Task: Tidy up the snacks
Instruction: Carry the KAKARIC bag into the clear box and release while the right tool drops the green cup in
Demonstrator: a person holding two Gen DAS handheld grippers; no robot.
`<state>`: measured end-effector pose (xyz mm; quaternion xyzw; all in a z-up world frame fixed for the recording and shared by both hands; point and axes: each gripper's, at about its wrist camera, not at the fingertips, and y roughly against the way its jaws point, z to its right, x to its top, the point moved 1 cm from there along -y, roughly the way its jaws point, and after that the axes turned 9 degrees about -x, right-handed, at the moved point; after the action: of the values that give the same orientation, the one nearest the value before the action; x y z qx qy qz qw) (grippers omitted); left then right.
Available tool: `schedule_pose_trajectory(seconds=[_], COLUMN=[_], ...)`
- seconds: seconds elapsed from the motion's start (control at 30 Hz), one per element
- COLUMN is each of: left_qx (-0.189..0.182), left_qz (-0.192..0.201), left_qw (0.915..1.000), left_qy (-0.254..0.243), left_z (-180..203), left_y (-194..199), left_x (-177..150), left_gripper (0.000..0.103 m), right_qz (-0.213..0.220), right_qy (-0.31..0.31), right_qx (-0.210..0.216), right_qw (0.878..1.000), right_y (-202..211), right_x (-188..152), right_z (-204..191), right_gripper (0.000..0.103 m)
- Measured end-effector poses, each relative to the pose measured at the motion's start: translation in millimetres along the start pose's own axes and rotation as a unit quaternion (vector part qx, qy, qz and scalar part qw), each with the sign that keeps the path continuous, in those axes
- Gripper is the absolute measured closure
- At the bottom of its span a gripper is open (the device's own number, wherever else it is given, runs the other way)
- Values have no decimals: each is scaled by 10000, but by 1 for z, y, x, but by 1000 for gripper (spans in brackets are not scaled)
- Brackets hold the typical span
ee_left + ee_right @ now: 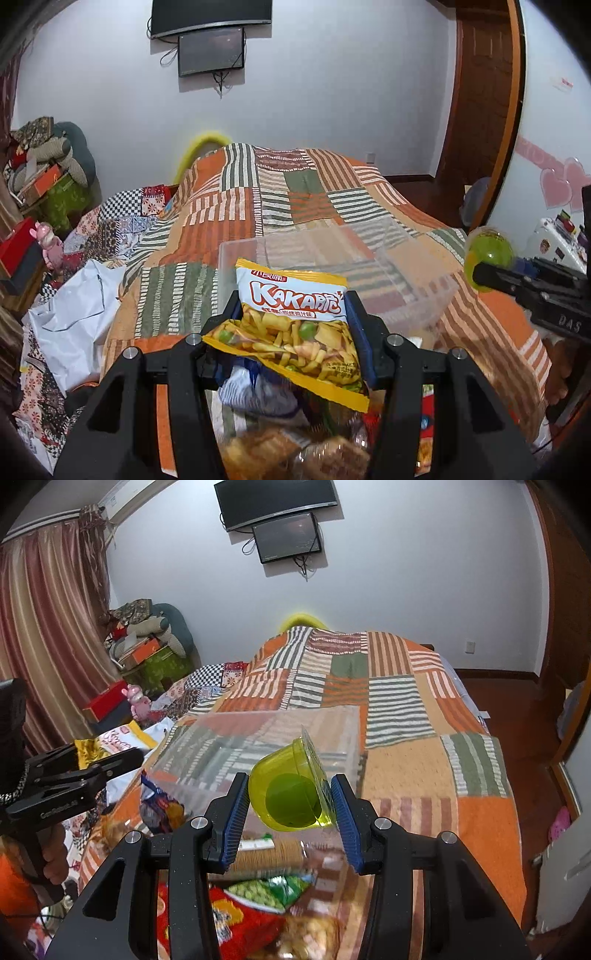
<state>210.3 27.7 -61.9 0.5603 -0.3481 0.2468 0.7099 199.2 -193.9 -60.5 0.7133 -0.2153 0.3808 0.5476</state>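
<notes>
My left gripper (291,325) is shut on a white and yellow Kaka snack bag (295,325), held upright above the snack pile, just before a clear plastic bin (332,258) on the bed. My right gripper (290,805) is shut on a green jelly cup (291,794), tilted on its side, close in front of the same clear bin (258,738). The cup also shows at the right of the left wrist view (489,258). The left gripper and its bag (122,738) show at the left of the right wrist view.
Loose snack packs lie on the bed below both grippers: a red bag (236,923), a green pea bag (273,890), a cracker sleeve (273,853), biscuits (295,454). An orange-striped patchwork blanket (406,709) covers the bed. A white plastic bag (74,314) lies left.
</notes>
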Motion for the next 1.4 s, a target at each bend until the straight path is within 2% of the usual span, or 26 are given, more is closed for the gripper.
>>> schedule_pose_trajectory(seconds=[0.3, 0.5, 0.67, 0.87, 1.0, 1.1, 1.23, 1.33, 1.4], left_qx=[61, 133, 56, 262, 188, 375, 389, 340, 326], left_qz=[-199, -485, -773, -969, -1233, -1177, -1148, -1123, -1089], left_qw=[9993, 9980, 9955, 9936, 9904, 9914, 9922, 9926, 9930], left_qy=[325, 380, 553, 509, 602, 425, 275, 306, 326], left_z=[-16, -19, -21, -21, -25, -23, -19, -20, -21], left_y=[-34, -58, -74, -88, -98, -98, -96, -93, -89], left_x=[15, 17, 18, 18, 14, 12, 11, 9, 9], left_gripper=[51, 51, 51, 50, 50, 50, 48, 44, 43], right_qz=[-76, -228, -410, -646, -776, -830, -791, -695, -594], right_qy=[173, 214, 304, 293, 300, 329, 390, 462, 485], right_qx=[-9, -32, -97, -88, -64, -72, -185, -296, -281], right_qw=[9998, 9995, 9986, 9974, 9965, 9960, 9959, 9961, 9967], right_y=[-24, -41, -57, -72, -77, -78, -78, -72, -64], right_x=[7, 7, 7, 6, 5, 4, 4, 8, 9], right_z=[-11, -15, -15, -10, -10, -11, -11, -13, -13], right_gripper=[61, 61, 61, 61, 61, 61, 61, 53, 45])
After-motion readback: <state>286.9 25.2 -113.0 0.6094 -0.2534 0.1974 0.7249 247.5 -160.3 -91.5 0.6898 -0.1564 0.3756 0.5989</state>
